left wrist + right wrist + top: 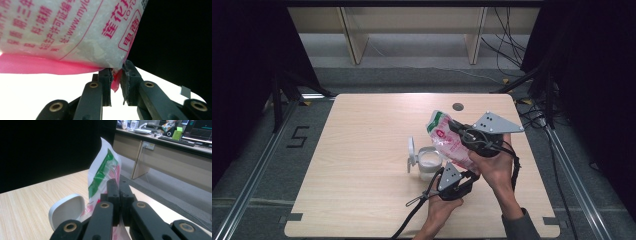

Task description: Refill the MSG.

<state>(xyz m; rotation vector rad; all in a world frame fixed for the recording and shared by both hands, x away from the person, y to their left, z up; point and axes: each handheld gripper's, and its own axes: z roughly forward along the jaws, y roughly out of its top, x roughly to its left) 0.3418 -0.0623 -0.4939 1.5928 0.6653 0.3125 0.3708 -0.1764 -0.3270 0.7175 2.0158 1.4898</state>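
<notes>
both hands hold the pink-printed white plastic bag (447,142) tilted above the clear plastic container w/ open lid (427,162). left gripper (115,82) pinches its bottom corner; right gripper (117,195), jaws pressed together, clamps its side. right gripper view shows the bag's green top strip.

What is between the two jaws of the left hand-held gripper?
In the left gripper view, the pink bottom corner of the bag sits pinched between the jaws of the left hand-held gripper; the white granule-filled body rises above them.
</notes>
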